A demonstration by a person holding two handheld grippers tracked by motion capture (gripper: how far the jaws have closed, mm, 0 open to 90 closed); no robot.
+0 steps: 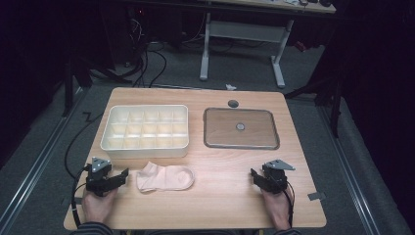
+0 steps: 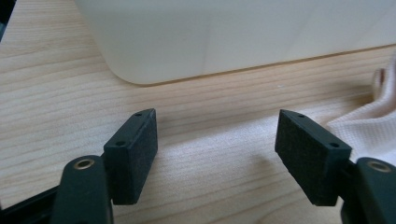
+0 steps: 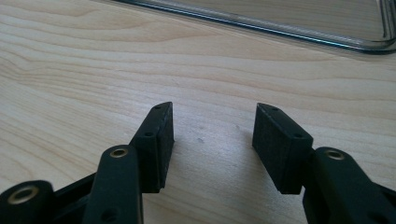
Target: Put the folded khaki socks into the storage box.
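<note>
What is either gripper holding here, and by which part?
Nothing is held. The left gripper and right gripper both stand open over bare table; the sock lies untouched beside the left one.

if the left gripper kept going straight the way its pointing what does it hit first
Probably the white divided box: in the left gripper view its wall stands straight ahead of the open left gripper, with bare table between. The sock lies off to one side, likely missed.
</note>
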